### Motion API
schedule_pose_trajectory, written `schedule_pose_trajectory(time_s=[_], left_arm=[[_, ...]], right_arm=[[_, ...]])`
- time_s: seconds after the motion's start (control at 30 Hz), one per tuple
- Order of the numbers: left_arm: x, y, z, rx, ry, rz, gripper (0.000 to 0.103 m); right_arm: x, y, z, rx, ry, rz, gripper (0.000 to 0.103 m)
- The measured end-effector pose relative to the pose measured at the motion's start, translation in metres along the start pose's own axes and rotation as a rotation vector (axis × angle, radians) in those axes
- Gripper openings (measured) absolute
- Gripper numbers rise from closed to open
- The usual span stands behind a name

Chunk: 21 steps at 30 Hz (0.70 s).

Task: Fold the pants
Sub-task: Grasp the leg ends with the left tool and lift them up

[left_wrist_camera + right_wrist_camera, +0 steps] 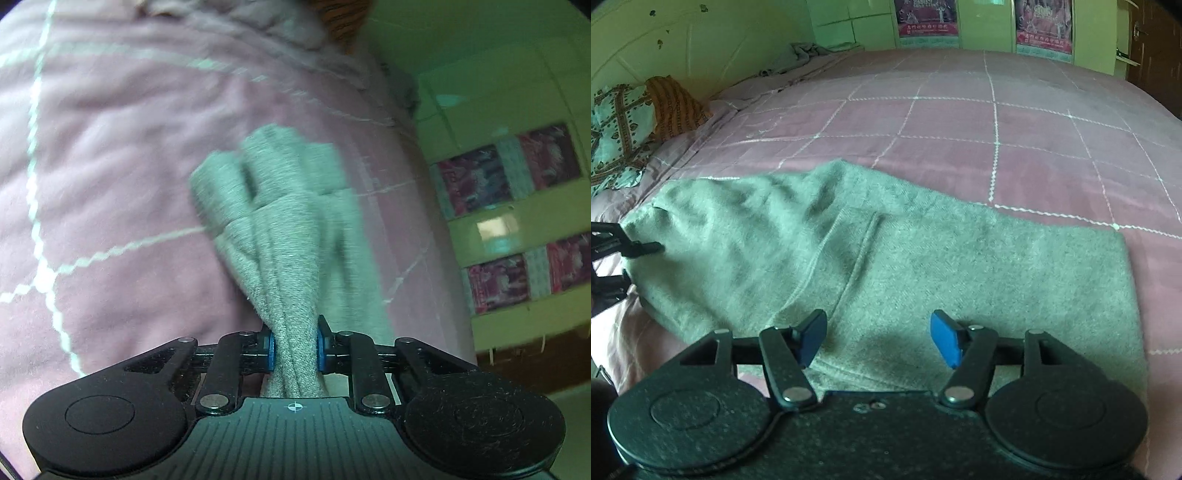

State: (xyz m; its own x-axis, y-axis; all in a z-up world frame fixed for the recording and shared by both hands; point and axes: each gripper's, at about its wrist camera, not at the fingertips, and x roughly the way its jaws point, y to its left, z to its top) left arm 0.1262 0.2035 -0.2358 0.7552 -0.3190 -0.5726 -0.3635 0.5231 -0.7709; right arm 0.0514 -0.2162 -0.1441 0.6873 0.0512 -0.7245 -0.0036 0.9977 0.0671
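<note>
- My left gripper (pixel 294 349) has its blue pads (pixel 271 350) pinched tight on a bunched rope of the grey pants (pixel 284 229); only my left wrist view shows this grip from close, the cloth twisting away from the jaws toward twelve o'clock and fanning out in blurred folds.
- In that same view the pink quilt (pixel 110 166) with its white stitched grid fills everything from nine to twelve o'clock, and posters on a green wall (pixel 506 173) sit at three o'clock.
- From my right wrist view, the left gripper (pixel 646 246) shows only as a black finger at nine o'clock, touching the end of the pants (pixel 886 258) there.
- That view alone shows the whole garment: the pants lie flat across the quilt (pixel 960 122) from nine o'clock to three o'clock, with a seam running up the middle.
- My right gripper (pixel 879 339) stands about half open with nothing between its blue pads (pixel 943 341); it hangs over the near edge of the pants at six o'clock, and I cannot tell whether the tips touch the cloth.
- A patterned pillow (pixel 617 129) and an orange cloth (pixel 676 107) lie at ten o'clock by the headboard.
</note>
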Motion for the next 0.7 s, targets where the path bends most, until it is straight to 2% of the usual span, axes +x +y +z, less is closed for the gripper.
schedule_pose_trajectory(time_s=[0.13, 0.23, 0.33, 0.47, 0.6, 0.7], left_arm=[[-0.017, -0.047, -0.004, 0.147, -0.030, -0.062, 0.019], [-0.028, -0.096, -0.017, 0.333, -0.051, -0.113, 0.019], [-0.026, -0.146, -0.042, 0.519, -0.017, -0.177, 0.019], [-0.010, -0.195, -0.101, 0.714, 0.090, -0.239, 0.019], [0.007, -0.223, -0.181, 0.926, 0.252, -0.283, 0.019], [0.015, -0.232, -0.243, 1.115, 0.371, -0.259, 0.019]], right_arm=[[0.017, 0.004, -0.009, -0.089, 0.053, -0.055, 0.062], [0.016, 0.000, -0.004, -0.043, 0.055, -0.039, 0.063], [0.009, -0.009, -0.001, 0.021, 0.033, -0.004, 0.061], [-0.005, -0.023, -0.001, 0.068, -0.005, -0.008, 0.061], [-0.026, -0.052, -0.003, 0.112, -0.031, -0.037, 0.061], [-0.043, -0.080, -0.010, 0.161, -0.047, -0.068, 0.061]])
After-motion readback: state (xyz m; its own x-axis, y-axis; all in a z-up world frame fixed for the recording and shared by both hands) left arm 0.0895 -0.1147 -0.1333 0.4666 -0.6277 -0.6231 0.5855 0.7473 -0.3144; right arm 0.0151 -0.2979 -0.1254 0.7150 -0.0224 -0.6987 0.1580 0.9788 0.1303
